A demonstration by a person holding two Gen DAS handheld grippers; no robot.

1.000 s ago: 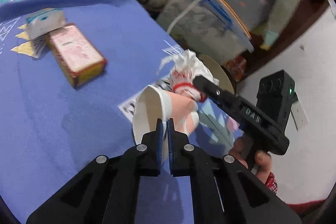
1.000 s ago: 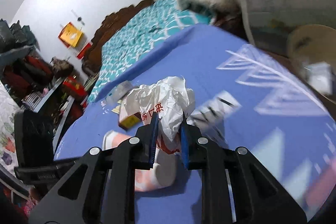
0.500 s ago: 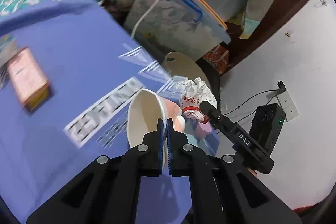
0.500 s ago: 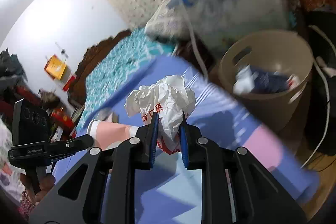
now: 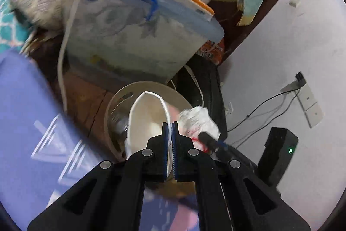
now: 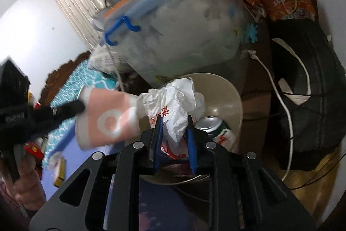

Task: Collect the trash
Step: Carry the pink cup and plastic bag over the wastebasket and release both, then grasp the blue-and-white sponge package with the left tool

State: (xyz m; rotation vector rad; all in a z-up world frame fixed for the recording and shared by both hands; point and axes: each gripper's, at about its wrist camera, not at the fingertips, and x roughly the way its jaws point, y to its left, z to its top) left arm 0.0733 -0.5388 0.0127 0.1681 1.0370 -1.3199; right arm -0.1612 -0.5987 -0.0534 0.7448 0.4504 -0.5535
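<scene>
Hovering over the beige trash bin [image 6: 235, 101], both grippers carry their loads to the drop. The left gripper [image 5: 172, 140] is pinched tight on the rim of the paper cup [image 5: 147, 122], which hangs above the bin's mouth. The right gripper [image 6: 174, 133] has just been opening; the crumpled plastic bag [image 6: 175, 101] sits loosely between its spread pads, directly above the bin, seemingly about to fall. A can [image 6: 210, 122] and other scraps already lie inside the bin, so collecting looks well along, with both releases still left. Room is tight: a clear storage box [image 6: 183, 36] crowds the bin's far side, a white cable [image 6: 279, 96] and dark bag [image 6: 313, 83] flank it.
</scene>
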